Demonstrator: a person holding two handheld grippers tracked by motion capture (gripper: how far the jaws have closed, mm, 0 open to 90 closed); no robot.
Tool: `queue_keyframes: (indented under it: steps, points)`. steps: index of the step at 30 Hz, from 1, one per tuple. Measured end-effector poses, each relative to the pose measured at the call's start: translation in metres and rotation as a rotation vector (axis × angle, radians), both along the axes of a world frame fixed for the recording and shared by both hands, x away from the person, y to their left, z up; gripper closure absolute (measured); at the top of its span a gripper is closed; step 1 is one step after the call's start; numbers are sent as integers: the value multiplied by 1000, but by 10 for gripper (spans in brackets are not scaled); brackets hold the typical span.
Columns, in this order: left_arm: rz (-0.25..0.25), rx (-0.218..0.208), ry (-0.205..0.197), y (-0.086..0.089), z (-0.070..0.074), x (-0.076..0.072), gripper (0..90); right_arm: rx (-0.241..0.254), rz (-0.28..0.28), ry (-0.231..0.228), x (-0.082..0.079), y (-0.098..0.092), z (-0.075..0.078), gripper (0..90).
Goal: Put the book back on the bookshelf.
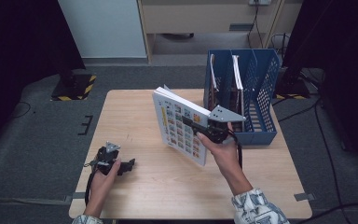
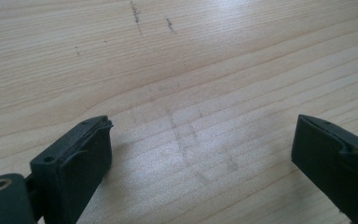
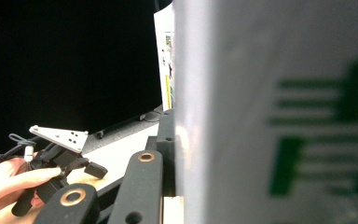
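Above the table (image 1: 135, 116), right claw (image 1: 196, 124) pinching the upright book (image 1: 179, 127), left claw (image 2: 200, 154) spread, empty.

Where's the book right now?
In the high view the book is held upright above the table's middle, clamped in the right gripper, just left of the blue file rack.

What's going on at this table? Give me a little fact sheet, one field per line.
Held thing: a book with rows of small pictures on its cover, lifted off the table and tilted
Right claw: shut on the book's edge
Left claw: open, low over the bare wood, holding nothing
Nearby: blue file rack beside the book, already holding upright books
Surface: wooden table
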State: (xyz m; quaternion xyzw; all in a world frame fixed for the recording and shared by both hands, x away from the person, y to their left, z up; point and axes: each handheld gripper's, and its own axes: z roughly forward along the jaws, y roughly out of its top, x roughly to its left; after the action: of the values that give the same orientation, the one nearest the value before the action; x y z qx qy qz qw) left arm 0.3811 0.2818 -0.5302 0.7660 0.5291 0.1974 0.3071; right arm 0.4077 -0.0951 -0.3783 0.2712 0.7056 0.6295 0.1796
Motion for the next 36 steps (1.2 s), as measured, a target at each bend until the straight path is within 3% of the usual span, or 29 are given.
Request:
queue_keyframes:
  steps: [36]
  points:
    - [-12,29,-11,-3,-4,0,23,-11,-17,0,-19,-37,3,738]
